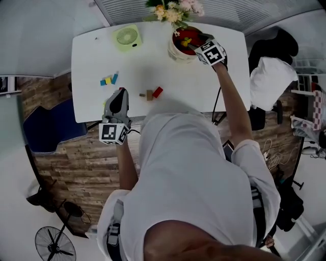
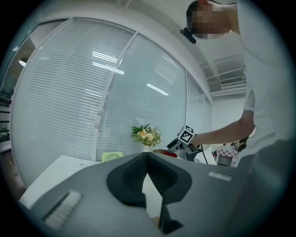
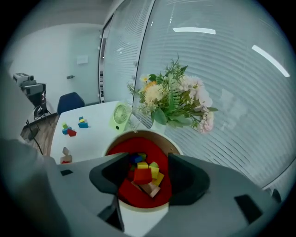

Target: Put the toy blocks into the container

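The container [image 1: 173, 51] is a round bowl with a red inside, at the table's far right; I also see its rim [image 3: 138, 135] in the right gripper view. My right gripper [image 1: 193, 45] [image 3: 150, 178] hangs open just over it. Below the jaws, several coloured blocks [image 3: 145, 173] lie in the bowl, a red one on top. On the white table [image 1: 91, 56] remain a blue, yellow and green group [image 1: 108, 79] and a red and wooden pair [image 1: 153, 93]. My left gripper [image 1: 121, 93] [image 2: 147, 157] is shut and empty near the table's front edge.
A green desk fan [image 1: 127, 37] stands at the back of the table, and a vase of flowers [image 1: 173, 10] is behind the bowl. A blue chair [image 1: 46, 127] is left of the table. A dark chair with white cloth [image 1: 272, 76] is to the right.
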`<act>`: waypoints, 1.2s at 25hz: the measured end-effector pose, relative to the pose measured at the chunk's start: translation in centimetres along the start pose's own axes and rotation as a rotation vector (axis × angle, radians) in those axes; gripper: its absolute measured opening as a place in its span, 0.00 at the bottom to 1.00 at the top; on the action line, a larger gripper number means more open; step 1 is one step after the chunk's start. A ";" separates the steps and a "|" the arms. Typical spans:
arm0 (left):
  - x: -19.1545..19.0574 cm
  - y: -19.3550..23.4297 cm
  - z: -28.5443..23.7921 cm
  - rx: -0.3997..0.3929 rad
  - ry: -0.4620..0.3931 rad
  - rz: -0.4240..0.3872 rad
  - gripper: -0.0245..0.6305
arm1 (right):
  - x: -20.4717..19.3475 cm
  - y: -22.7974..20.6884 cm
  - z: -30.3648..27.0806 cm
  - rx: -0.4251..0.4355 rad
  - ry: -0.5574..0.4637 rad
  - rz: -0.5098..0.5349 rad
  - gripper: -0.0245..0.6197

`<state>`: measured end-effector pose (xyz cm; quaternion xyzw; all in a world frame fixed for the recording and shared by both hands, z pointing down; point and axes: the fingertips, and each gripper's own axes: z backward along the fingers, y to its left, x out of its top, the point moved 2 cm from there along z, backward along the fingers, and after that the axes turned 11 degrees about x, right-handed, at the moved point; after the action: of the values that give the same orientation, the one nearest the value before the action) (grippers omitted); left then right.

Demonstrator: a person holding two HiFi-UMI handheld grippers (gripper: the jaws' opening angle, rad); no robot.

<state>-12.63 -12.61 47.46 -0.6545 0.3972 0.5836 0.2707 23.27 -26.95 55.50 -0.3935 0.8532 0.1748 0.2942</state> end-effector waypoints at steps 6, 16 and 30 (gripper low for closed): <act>-0.2 0.8 1.8 0.053 -0.005 0.007 0.03 | 2.0 1.6 1.9 -0.006 -0.135 -0.040 0.38; 0.9 -0.2 2.3 0.035 -0.037 -0.026 0.03 | 5.0 9.1 6.4 0.062 -0.400 -0.069 0.14; 6.0 -4.8 3.2 0.044 -0.184 -0.104 0.03 | 6.5 20.9 17.5 0.064 -0.738 0.116 0.04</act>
<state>-10.36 -8.59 40.54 -0.6116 0.3489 0.6176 0.3503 10.08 -8.21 39.39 -0.2459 0.7156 0.2946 0.5837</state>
